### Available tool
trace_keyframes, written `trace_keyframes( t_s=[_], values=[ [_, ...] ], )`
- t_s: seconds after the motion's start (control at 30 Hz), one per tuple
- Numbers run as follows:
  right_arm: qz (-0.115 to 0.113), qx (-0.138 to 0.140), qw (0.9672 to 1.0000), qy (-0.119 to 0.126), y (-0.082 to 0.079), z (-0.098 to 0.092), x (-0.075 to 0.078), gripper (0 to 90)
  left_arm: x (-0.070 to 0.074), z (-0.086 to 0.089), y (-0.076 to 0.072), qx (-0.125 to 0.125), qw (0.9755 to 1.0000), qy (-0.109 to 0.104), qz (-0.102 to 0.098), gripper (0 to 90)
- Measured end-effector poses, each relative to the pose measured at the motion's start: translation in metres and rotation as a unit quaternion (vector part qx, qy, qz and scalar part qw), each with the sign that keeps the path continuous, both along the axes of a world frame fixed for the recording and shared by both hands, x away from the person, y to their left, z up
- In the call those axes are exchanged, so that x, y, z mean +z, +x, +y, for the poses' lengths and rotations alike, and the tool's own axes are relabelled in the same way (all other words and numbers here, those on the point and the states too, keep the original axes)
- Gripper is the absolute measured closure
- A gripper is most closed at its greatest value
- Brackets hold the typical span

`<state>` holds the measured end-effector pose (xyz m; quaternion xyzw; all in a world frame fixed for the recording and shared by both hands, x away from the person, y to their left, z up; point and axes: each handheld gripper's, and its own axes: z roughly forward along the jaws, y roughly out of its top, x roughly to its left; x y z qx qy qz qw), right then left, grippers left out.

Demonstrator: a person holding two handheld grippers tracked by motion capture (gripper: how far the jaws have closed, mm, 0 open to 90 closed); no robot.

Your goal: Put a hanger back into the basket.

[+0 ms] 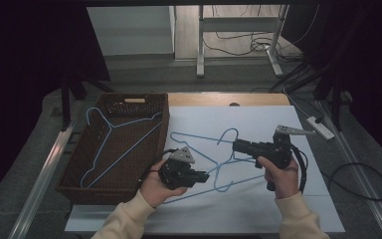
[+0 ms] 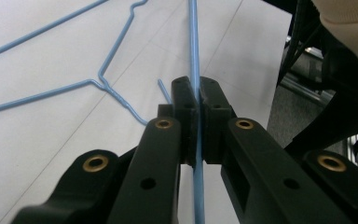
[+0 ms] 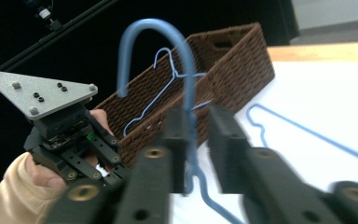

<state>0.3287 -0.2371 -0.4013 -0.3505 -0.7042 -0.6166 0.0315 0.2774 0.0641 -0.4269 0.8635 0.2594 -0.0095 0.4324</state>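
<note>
White table (image 1: 258,119): left gripper (image 2: 195,100) is clamped on a blue hanger's (image 1: 229,162) wire. Right gripper (image 3: 196,122) straddles its hook neck, jaws apart, not gripping. Second hanger (image 1: 179,142) lies beside; basket (image 1: 77,177) left, holding another.

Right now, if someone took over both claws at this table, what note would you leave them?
Left claw: shut on the blue hanger's wire, low over the white sheet.
Right claw: jaws stand apart around the same hanger's neck below its hook, pads not pressing, so the left claw alone grips it.
Things: held hanger just above the sheet; a second hanger lies flat on the sheet beside it; a third hanger already lies in the wicker basket at the left.
Done: one hanger in the basket.
Left, likely: move the held hanger into the basket, then the one on the sheet.
</note>
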Motion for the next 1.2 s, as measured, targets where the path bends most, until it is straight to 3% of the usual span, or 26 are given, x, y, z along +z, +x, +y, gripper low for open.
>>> trace_keyframes(
  t_s=[0.13,0.3,0.43,0.67,1.0,1.2],
  values=[
    [-0.021,-0.02,0.9996,-0.005,-0.004,-0.003,0.005,50.5,0.008,0.005,-0.003,0.007,0.9999,-0.009,-0.011,87.2],
    [-0.046,-0.039,0.9974,-0.041,-0.014,-0.012,0.009,41.9,0.023,0.019,-0.007,0.025,0.999,-0.027,-0.024,87.2],
    [-0.056,-0.042,0.9964,-0.048,-0.022,-0.02,0.009,36.3,0.031,0.029,-0.008,0.041,0.9981,-0.032,-0.032,87.2],
    [-0.058,-0.051,0.9962,-0.039,-0.028,-0.039,0.006,33.1,0.043,0.055,-0.004,0.078,0.9949,-0.048,-0.042,87.2],
    [-0.033,-0.061,0.9951,-0.07,-0.023,-0.059,-0.023,31.4,0.057,0.094,-0.002,0.121,0.988,-0.074,-0.061,87.2],
    [-0.049,-0.073,0.9916,-0.095,-0.022,-0.062,-0.038,29.3,0.059,0.114,-0.001,0.149,0.9836,-0.075,-0.068,87.2]
  ],
)
